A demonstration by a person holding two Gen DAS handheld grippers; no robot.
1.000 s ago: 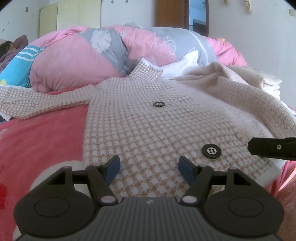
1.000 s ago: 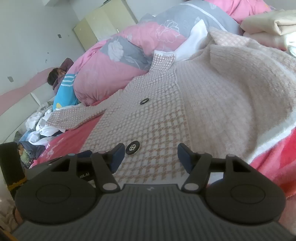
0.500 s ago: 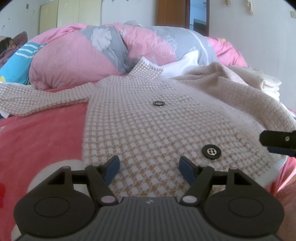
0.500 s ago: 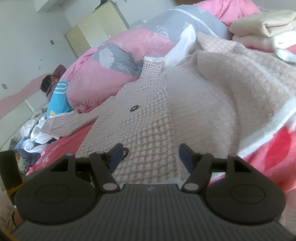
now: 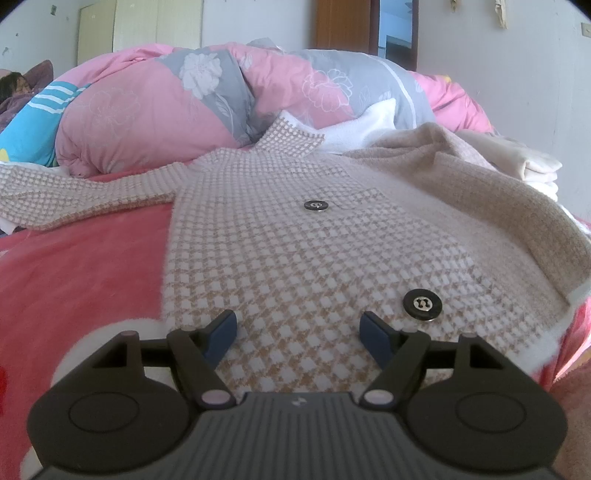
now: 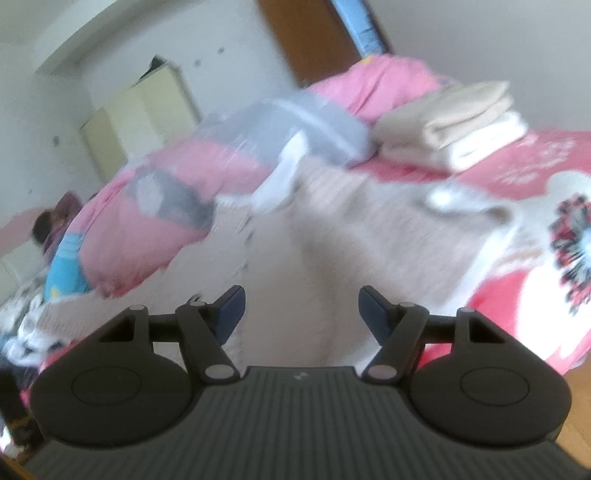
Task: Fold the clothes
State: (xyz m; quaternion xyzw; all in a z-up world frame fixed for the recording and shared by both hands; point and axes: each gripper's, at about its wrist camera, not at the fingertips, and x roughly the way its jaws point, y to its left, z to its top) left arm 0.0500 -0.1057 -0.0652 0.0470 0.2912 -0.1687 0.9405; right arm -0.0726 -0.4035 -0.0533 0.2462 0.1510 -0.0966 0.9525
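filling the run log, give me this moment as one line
task: fold clothes | left gripper: jaws open over checked cardigan hem, nothing held | right gripper: jaws open, empty | folded pile behind

Pink floral duvet point(image 5: 155, 110), cream wardrobe point(image 5: 140, 29)

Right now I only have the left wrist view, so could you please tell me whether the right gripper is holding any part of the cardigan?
Observer: No. The right gripper is open with nothing between its fingers. The beige cardigan lies ahead of it, though that view is blurred.
Operator: Thank you. I see only the edge of a cream pile at my far right. Is it folded?
Observer: Yes. It is a neat stack of folded clothes, a cream piece on top of a white one, resting on the red blanket beyond the cardigan.
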